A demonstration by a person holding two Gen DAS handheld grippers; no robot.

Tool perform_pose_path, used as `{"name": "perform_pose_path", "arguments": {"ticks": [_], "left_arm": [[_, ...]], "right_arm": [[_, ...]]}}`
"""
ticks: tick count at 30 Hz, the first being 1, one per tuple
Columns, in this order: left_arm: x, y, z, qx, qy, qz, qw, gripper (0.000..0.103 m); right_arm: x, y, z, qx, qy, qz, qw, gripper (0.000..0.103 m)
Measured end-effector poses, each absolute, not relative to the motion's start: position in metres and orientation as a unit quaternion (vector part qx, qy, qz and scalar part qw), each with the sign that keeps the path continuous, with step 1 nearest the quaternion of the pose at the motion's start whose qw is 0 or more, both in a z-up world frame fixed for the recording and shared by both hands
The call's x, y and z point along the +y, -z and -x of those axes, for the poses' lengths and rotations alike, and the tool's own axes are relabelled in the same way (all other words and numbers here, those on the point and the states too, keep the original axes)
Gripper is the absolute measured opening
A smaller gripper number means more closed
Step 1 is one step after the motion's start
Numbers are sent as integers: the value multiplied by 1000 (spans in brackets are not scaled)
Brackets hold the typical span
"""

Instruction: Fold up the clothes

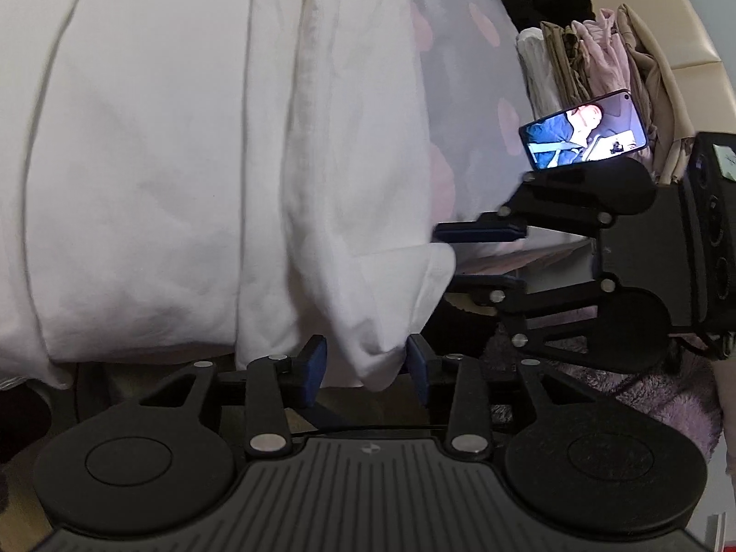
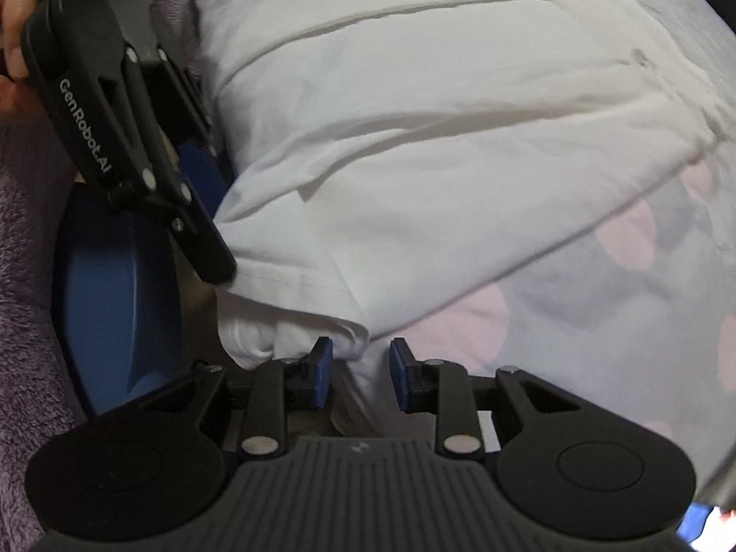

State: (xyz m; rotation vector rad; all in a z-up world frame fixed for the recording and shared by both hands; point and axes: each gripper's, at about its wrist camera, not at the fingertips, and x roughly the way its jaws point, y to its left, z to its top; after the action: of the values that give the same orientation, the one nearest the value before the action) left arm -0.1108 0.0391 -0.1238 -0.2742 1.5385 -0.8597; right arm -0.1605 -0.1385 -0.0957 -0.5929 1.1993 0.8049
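With both my left gripper and right gripper parted around the white garment's hem, unclamped, it could slide free and the fold sag.

Left hand-held gripper with its blue pads parted — right hand-held gripper likewise spread, the two angled across each other, and a hand grips the left one's rear.

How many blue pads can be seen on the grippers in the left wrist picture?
4. The left hand-held gripper has one pad on each side of the white cloth. The right hand-held gripper shows a blue upper pad and a darker lower one, partly hidden.
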Motion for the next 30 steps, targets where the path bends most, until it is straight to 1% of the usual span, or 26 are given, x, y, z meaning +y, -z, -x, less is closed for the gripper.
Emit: {"name": "perform_pose_path", "arguments": {"ticks": [1, 2, 3, 4, 5, 6, 11, 15, 18, 22, 24, 26, 29, 30], "left_arm": [[38, 124, 111, 670, 382, 119, 625, 34], [36, 124, 111, 669, 387, 116, 623, 24], [35, 123, 111, 668, 389, 112, 624, 14], [34, 123, 110, 667, 391, 107, 625, 11], [33, 123, 110, 667, 393, 102, 625, 6], [33, 121, 109, 666, 393, 100, 626, 3], [35, 104, 106, 663, 417, 84, 617, 2], [33, 99, 106, 672, 419, 29, 610, 2], [34, 107, 103, 687, 411, 2, 599, 2], [35, 127, 101, 704, 401, 2, 587, 2], [33, 132, 103, 702, 391, -32, 594, 2], [36, 134, 101, 700, 377, -58, 603, 2], [42, 131, 99, 700, 384, -37, 601, 2], [41, 130, 100, 698, 385, -41, 602, 2]], "right_arm": [[-139, 97, 160, 540, -369, 264, 709, 27], [-140, 97, 159, 539, -375, 261, 708, 22], [-141, 98, 158, 538, -380, 258, 706, 12], [-142, 99, 158, 538, -386, 255, 705, 12], [-143, 100, 157, 537, -392, 252, 703, 6], [-144, 99, 159, 536, -393, 252, 703, 3], [-141, 80, 178, 534, -412, 260, 691, 2], [-129, 71, 199, 536, -436, 274, 669, 2], [-117, 72, 209, 542, -449, 281, 652, 1], [-104, 86, 211, 557, -447, 292, 636, 1], [-103, 92, 210, 587, -454, 279, 609, 0], [-103, 93, 215, 588, -454, 285, 606, 0], [-110, 89, 213, 562, -422, 296, 647, 6], [-114, 88, 210, 552, -409, 299, 662, 9]]}}
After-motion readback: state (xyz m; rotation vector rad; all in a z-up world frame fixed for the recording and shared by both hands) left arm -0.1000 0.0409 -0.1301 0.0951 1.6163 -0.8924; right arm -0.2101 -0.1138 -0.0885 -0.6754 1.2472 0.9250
